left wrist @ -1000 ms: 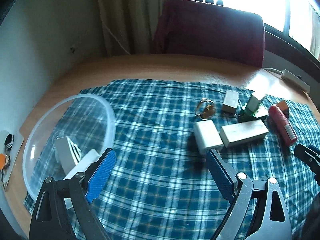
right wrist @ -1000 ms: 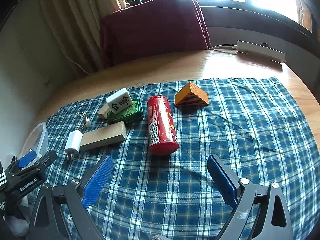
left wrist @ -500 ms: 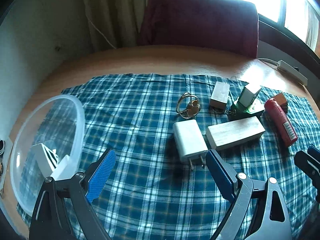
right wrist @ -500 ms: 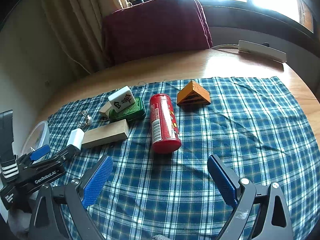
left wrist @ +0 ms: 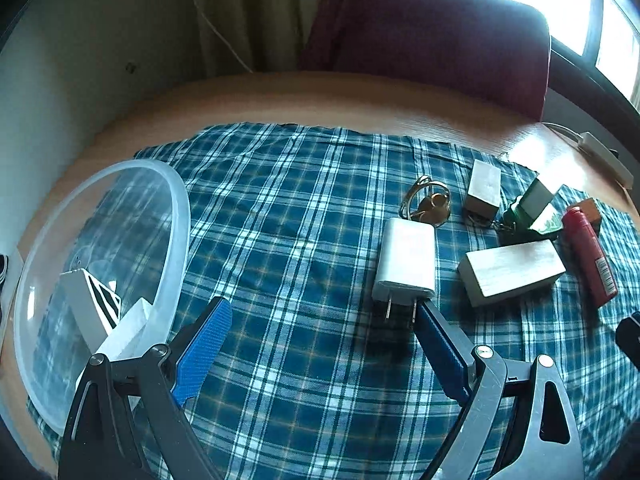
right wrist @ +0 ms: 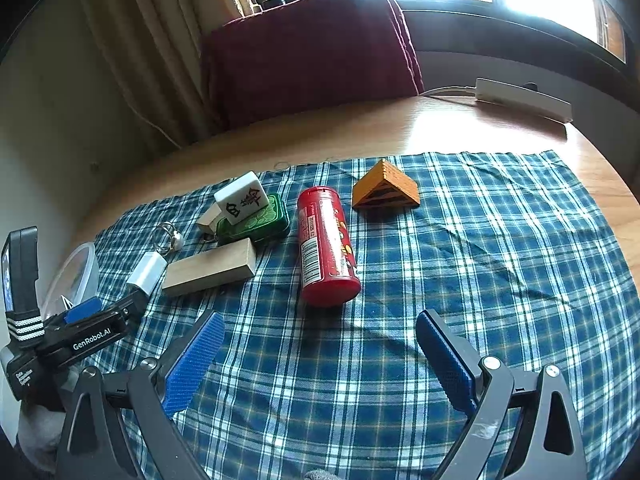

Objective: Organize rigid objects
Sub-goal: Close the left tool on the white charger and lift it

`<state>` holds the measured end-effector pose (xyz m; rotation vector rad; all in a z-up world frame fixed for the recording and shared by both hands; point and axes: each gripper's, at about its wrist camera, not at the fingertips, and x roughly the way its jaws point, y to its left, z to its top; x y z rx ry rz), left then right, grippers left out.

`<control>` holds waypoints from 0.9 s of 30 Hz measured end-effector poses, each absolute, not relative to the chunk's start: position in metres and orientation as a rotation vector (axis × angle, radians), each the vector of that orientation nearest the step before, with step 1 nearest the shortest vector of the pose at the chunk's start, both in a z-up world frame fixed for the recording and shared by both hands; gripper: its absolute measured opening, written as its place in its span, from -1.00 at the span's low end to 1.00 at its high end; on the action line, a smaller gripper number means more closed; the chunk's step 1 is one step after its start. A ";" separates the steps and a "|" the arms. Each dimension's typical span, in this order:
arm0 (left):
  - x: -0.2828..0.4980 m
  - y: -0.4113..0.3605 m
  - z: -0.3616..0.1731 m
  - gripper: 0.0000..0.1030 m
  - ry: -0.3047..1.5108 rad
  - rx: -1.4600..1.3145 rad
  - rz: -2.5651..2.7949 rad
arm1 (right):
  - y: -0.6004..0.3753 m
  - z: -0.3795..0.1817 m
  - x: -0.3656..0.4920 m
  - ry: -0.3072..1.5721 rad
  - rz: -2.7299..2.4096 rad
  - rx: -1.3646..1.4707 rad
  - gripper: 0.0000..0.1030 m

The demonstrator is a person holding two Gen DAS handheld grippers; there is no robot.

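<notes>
My left gripper point(left wrist: 320, 320) is open over the plaid cloth point(left wrist: 288, 216). Its right finger point(left wrist: 436, 332) sits just by the prongs of a white charger point(left wrist: 406, 260). Beyond lie a key ring point(left wrist: 428, 204), a small wooden block point(left wrist: 484, 190), a long wooden block point(left wrist: 512, 276), a green tin point(left wrist: 532, 232) and a red can point(left wrist: 590, 256). A clear bowl point(left wrist: 176, 216) at the left holds white pieces point(left wrist: 92, 304). My right gripper point(right wrist: 320, 328) is open and empty, a little short of the red can point(right wrist: 326, 248). An orange wedge block point(right wrist: 386, 186) and a mahjong tile point(right wrist: 242, 198) lie beyond.
A maroon cushion point(right wrist: 312, 52) stands at the table's far edge, with curtains behind it. A white power strip point(right wrist: 524, 98) lies on the bare wood at the back right. The left gripper's body point(right wrist: 80, 332) shows at the left edge of the right wrist view.
My left gripper has swung right, away from the bowl, and come up to the white charger. The right gripper has barely moved.
</notes>
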<state>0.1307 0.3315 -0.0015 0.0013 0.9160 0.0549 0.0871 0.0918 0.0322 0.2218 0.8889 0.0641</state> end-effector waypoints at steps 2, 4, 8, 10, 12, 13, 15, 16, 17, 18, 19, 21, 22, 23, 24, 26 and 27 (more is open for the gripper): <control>0.131 0.331 0.001 0.79 0.910 0.008 0.042 | 0.091 0.032 0.087 0.889 0.062 0.224 0.92; 0.133 0.324 0.004 0.79 0.902 0.023 0.027 | 0.092 0.032 0.087 0.889 0.062 0.224 0.92; 0.139 0.312 0.009 0.79 0.899 0.035 -0.006 | 0.091 0.032 0.087 0.888 0.063 0.224 0.92; 0.142 0.309 0.011 0.79 0.904 0.021 -0.013 | 0.091 0.032 0.087 0.889 0.062 0.225 0.92; 0.145 0.310 0.011 0.72 0.899 0.008 -0.010 | 0.092 0.032 0.087 0.889 0.062 0.225 0.92; 0.146 0.310 0.011 0.67 0.894 0.005 -0.005 | 0.092 0.032 0.087 0.889 0.062 0.224 0.92; 0.147 0.311 0.011 0.32 0.897 -0.008 -0.012 | 0.092 0.032 0.087 0.890 0.060 0.224 0.92; 0.151 0.313 0.008 0.22 0.903 -0.015 -0.022 | 0.092 0.032 0.087 0.890 0.059 0.224 0.92; 0.157 0.315 0.008 0.07 0.907 -0.019 -0.032 | 0.091 0.032 0.087 0.890 0.060 0.225 0.92; 0.159 0.314 0.006 -0.06 0.911 -0.022 -0.045 | 0.091 0.032 0.087 0.891 0.059 0.224 0.92; 0.163 0.314 0.005 -0.07 0.913 -0.021 -0.050 | 0.092 0.031 0.087 0.893 0.058 0.224 0.92; 0.165 0.310 0.005 -0.20 0.891 -0.006 -0.060 | 0.093 0.029 0.088 0.893 0.057 0.222 0.92; 0.166 0.308 0.005 -0.26 0.879 -0.001 -0.066 | 0.094 0.029 0.087 0.893 0.057 0.221 0.92; 0.167 0.306 0.005 -0.40 0.871 -0.001 -0.073 | 0.093 0.029 0.088 0.893 0.057 0.221 0.92; 0.168 0.304 0.005 -0.40 0.867 -0.005 -0.078 | 0.093 0.029 0.088 0.893 0.058 0.221 0.92; 0.167 0.301 0.004 -0.40 0.861 -0.027 -0.085 | 0.094 0.030 0.087 0.891 0.059 0.222 0.92; 0.163 0.301 0.002 -0.40 0.857 -0.039 -0.087 | 0.094 0.029 0.087 0.888 0.059 0.221 0.92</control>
